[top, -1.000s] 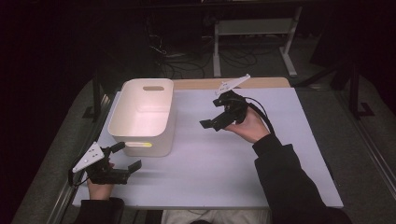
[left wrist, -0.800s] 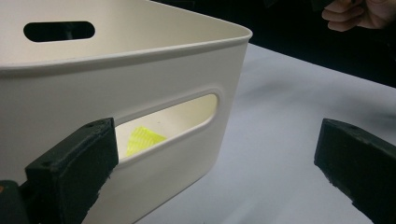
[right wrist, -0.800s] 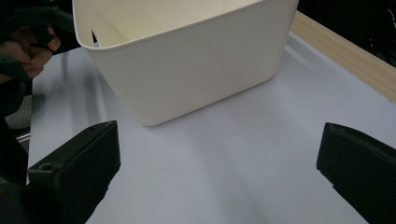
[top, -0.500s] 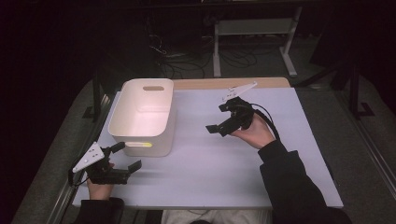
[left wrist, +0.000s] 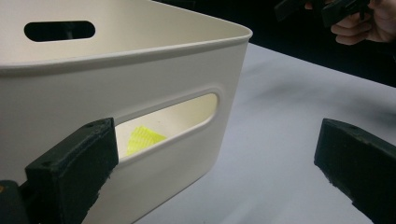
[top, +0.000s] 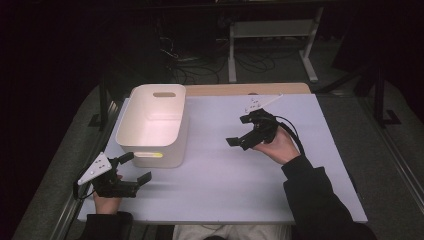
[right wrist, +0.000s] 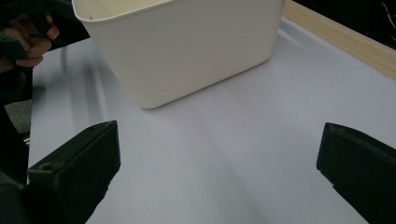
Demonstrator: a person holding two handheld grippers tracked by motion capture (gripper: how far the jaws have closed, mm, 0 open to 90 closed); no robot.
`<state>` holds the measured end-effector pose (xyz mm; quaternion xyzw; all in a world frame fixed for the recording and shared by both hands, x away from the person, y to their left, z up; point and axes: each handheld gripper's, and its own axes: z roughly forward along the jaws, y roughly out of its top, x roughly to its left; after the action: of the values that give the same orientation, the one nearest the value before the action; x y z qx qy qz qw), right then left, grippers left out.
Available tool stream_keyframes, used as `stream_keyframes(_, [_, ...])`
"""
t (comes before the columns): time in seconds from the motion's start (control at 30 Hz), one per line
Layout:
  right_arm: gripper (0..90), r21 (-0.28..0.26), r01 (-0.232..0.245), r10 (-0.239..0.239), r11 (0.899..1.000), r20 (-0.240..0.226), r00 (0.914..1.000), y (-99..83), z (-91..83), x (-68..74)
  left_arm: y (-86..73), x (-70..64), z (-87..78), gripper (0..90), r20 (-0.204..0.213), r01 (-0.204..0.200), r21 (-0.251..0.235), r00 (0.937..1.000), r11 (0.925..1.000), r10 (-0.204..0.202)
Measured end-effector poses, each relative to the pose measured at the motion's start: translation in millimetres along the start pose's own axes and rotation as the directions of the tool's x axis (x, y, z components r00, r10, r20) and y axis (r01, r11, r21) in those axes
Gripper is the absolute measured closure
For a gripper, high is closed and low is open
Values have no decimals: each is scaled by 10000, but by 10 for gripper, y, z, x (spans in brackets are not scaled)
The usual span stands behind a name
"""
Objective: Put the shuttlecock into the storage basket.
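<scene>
Left gripper (top: 131,169) wide apart beside white bin (top: 150,131), right gripper (top: 239,131) wide, empty

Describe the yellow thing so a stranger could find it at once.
Start at the white table and find the cream bin on its left half. Look through the handle slot in the bin's near wall: the yellow thing lies inside on the floor. It is the one bright yellow item there.
</scene>
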<state>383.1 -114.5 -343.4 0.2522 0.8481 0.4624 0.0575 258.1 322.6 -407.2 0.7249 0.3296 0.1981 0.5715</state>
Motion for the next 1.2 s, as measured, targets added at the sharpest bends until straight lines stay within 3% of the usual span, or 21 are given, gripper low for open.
stream_keyframes(1.2, [0, -362, -481, 496, 9982, 421, 9979, -464, -278, -93, -1, -2, -2, 0, -4, 1, -1, 10000, 10000, -1])
